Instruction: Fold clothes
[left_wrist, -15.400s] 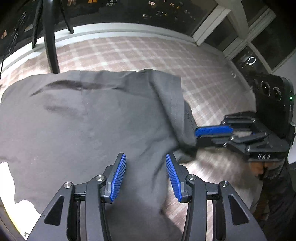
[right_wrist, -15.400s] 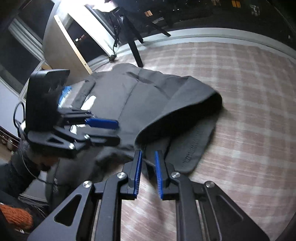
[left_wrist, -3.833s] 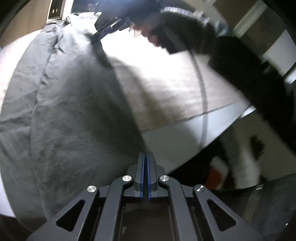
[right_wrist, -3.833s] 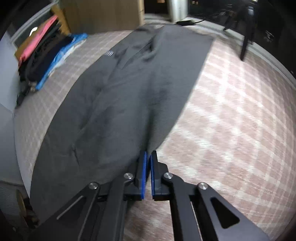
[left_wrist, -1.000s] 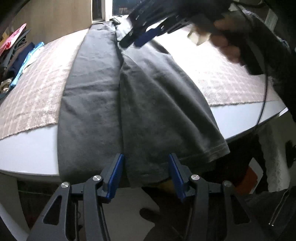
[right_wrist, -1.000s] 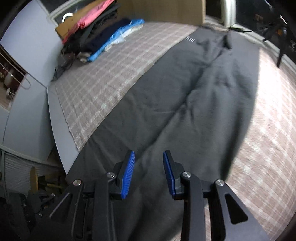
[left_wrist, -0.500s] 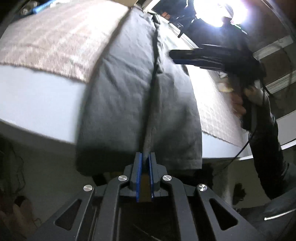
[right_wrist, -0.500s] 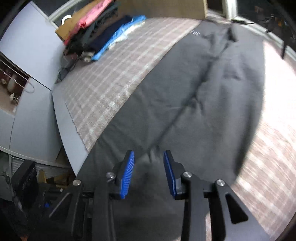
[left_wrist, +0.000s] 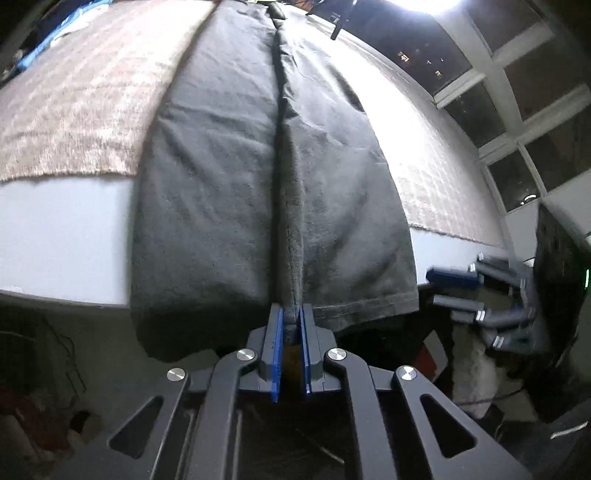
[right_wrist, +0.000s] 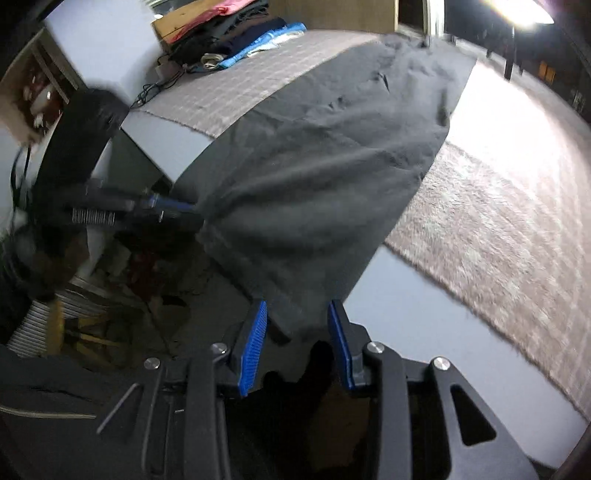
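A dark grey garment (left_wrist: 221, 184) lies lengthwise on the table, its hem hanging over the near edge. My left gripper (left_wrist: 290, 321) is shut on the hem where a long fold runs down the middle. In the right wrist view the same gripper (right_wrist: 166, 208) pinches the garment's (right_wrist: 314, 155) left lower edge. My right gripper (right_wrist: 295, 325) is open just below the table edge, and the garment's near corner hangs between its blue fingers (right_wrist: 255, 332). From the left wrist camera, the right gripper (left_wrist: 454, 291) shows blurred, off the hem's right corner.
A pink-and-white checked cloth (right_wrist: 480, 221) covers the white table (right_wrist: 406, 314). A stack of folded clothes (right_wrist: 236, 40) sits at the far end. Clutter lies on the floor under the table (right_wrist: 110, 295). Windows (left_wrist: 498, 92) stand on the right.
My left gripper has shut on the hem and stays there. My right gripper, still open, has dropped from over the garment to the hem's corner at the table edge.
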